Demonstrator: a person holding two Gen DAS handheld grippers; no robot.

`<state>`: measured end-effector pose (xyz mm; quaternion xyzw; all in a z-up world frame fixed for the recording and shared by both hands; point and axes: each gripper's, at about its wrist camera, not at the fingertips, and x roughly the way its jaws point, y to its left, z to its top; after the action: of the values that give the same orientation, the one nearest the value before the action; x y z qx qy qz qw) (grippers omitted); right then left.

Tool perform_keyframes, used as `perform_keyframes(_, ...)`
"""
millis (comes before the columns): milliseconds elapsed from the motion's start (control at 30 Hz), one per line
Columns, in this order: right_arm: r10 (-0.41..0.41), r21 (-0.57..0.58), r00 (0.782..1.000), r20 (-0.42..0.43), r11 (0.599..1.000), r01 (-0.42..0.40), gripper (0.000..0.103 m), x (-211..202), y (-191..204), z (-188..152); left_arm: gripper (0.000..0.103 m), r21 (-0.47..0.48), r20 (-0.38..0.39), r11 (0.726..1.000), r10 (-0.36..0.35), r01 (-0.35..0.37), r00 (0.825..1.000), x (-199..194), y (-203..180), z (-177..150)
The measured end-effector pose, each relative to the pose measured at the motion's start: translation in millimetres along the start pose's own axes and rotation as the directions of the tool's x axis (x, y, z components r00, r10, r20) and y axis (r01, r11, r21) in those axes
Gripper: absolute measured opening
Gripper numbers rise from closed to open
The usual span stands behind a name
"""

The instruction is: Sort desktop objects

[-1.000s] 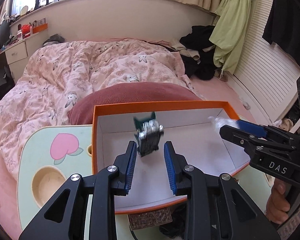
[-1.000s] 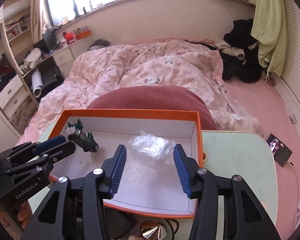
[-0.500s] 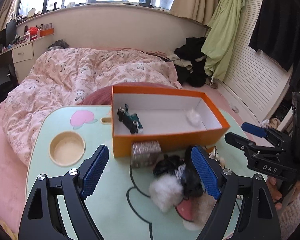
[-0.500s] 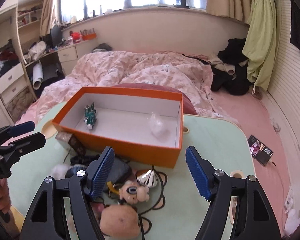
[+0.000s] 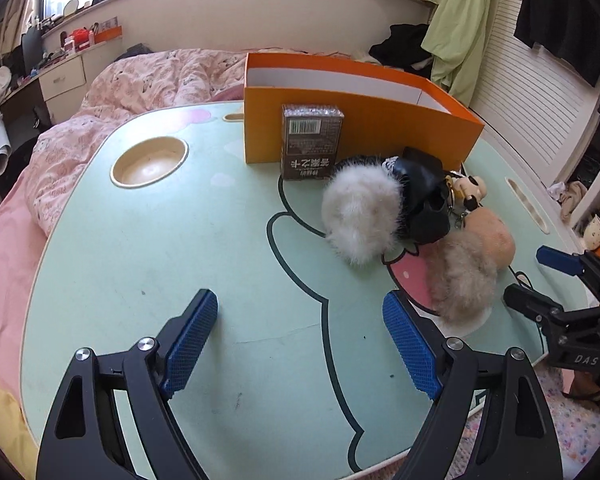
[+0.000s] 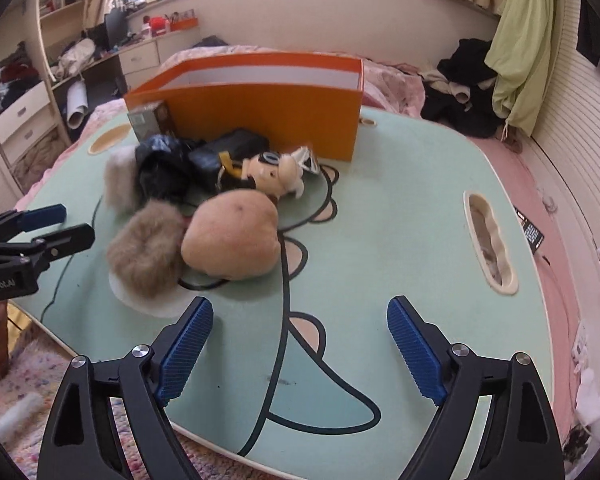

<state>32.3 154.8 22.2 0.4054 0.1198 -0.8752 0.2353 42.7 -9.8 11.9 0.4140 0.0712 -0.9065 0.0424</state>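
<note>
Both pairs of blue-padded fingers are standing wide apart with nothing between them. Left gripper (image 5: 300, 344) is hovering over bare mint-green table (image 5: 140, 248), its jaws spread and steady. Right gripper (image 6: 300, 348) is hanging over the table's near edge, its jaws opening wider at this moment, only tabletop showing in the gap.

Just ahead of the right gripper's left finger (image 6: 186, 344), a brown fur pompom (image 6: 144, 248) is lying against a tan round plush (image 6: 230, 236); the two are touching. In the left wrist view the same pair is sitting beyond and to the right of the right-hand finger (image 5: 410, 348).

Further out, a white fur pompom (image 5: 360, 216) is resting ahead of the left gripper, slightly right of its gap, pressed against a crumpled black bag (image 5: 424, 204). A small cream plush keychain (image 6: 276, 172) is lying just beyond the tan plush, beside a black pouch (image 6: 230, 150).

Beyond the white pompom, a dark brown packet (image 5: 312, 142) is standing upright, touching the front wall of the orange box (image 5: 400, 124). The box is sitting at the table's far side, open side up; its inside floor is hidden from both views.

Far left of the left gripper, a round cup recess (image 5: 150, 160) is showing in the tabletop. Behind the table, a pink quilted bed (image 5: 140, 80) is filling the background.
</note>
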Motion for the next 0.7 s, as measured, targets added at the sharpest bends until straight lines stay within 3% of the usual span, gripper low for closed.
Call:
perform_keyframes(67, -0.001, 0.02, 1.0, 0.016, 1.0, 0.001, 0.103, 2.5, -1.3, -2.7, 0.086, 0.031, 0.003, 0.999, 0.032, -0.032, 0.999, 2.1, -6.3, -2.6)
perform_keyframes(100, -0.001, 0.017, 1.0, 0.028, 1.0, 0.0, 0.103, 3.3, -0.9, -3.7, 0.091, 0.05, 0.002, 0.998, 0.05, -0.05, 0.999, 4.1, -9.8, -3.8)
perform_keyframes(133, 0.003, 0.013, 0.999, 0.038, 1.0, -0.003, 0.103, 3.5, -0.6, -4.1, 0.102, 0.068, 0.0, 0.996, 0.063, -0.063, 0.998, 6.6, -13.2, -4.7)
perform_keyframes(167, 0.009, 0.007, 0.999, 0.047, 1.0, -0.009, 0.103, 3.8, -0.7, -4.4, 0.103, 0.074, -0.001, 0.995, 0.06, -0.059, 0.998, 8.0, -14.8, -5.3)
perform_keyframes(700, 0.026, -0.011, 0.997, 0.075, 1.0, -0.025, 0.103, 4.1, 0.1, -4.3, 0.103, 0.085, 0.014, 0.995, 0.046, -0.047, 0.999, 7.6, -15.6, -4.5)
